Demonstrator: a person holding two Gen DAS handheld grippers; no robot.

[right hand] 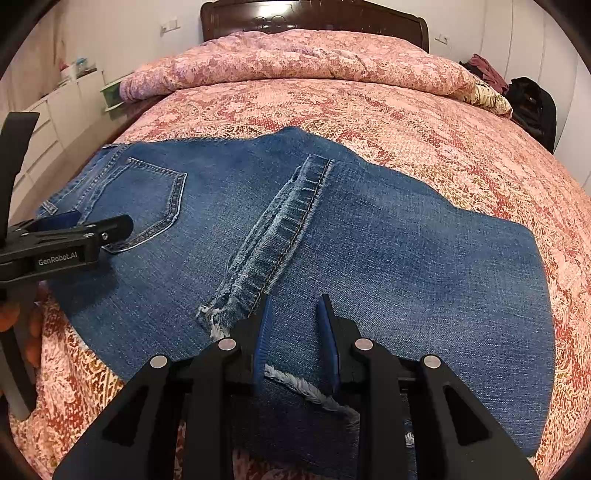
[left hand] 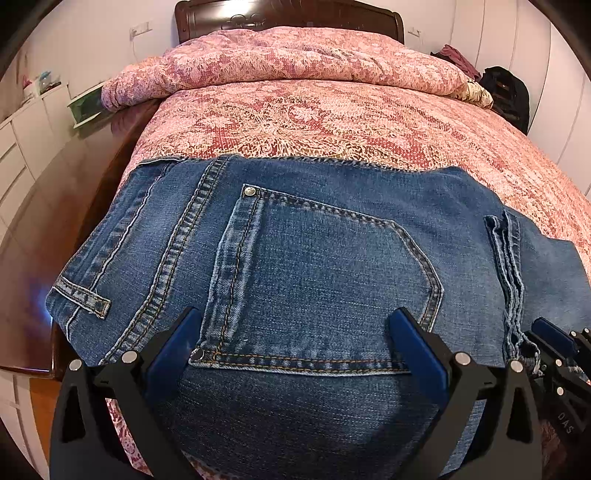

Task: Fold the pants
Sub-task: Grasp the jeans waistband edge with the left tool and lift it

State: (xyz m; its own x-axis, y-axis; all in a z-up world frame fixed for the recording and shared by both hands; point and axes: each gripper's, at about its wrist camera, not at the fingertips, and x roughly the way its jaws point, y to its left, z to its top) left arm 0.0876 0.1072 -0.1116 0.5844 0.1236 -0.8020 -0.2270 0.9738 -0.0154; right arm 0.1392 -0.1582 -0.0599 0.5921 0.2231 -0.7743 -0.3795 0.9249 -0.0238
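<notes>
Over at the left, white drawers [left hand: 22, 147] line the wall beside the bed [right hand: 406, 122], whose pink patterned quilt [left hand: 295, 59] is bunched up by the dark headboard [right hand: 314, 14]. Folded jeans [right hand: 369, 240] lie flat across the near end of the bed. Only the left wrist view shows the belt loop [left hand: 83, 297] at the left edge and the back pocket [left hand: 325, 277] up close, with its rivet [left hand: 250, 191]; the left gripper [left hand: 295, 343] hovers above that pocket, its blue-padded fingers [left hand: 173, 347] spread wide with nothing between them. Only the right wrist view shows the whole folded shape, with the frayed hem [right hand: 273, 236] lying across the middle. There the right gripper [right hand: 297, 332] sits over the near edge, its fingers [right hand: 328, 339] set narrow with denim lying between the pads, though not pressed together. Farther right, a black bag [right hand: 532, 103] sits by the bed's far corner.
</notes>
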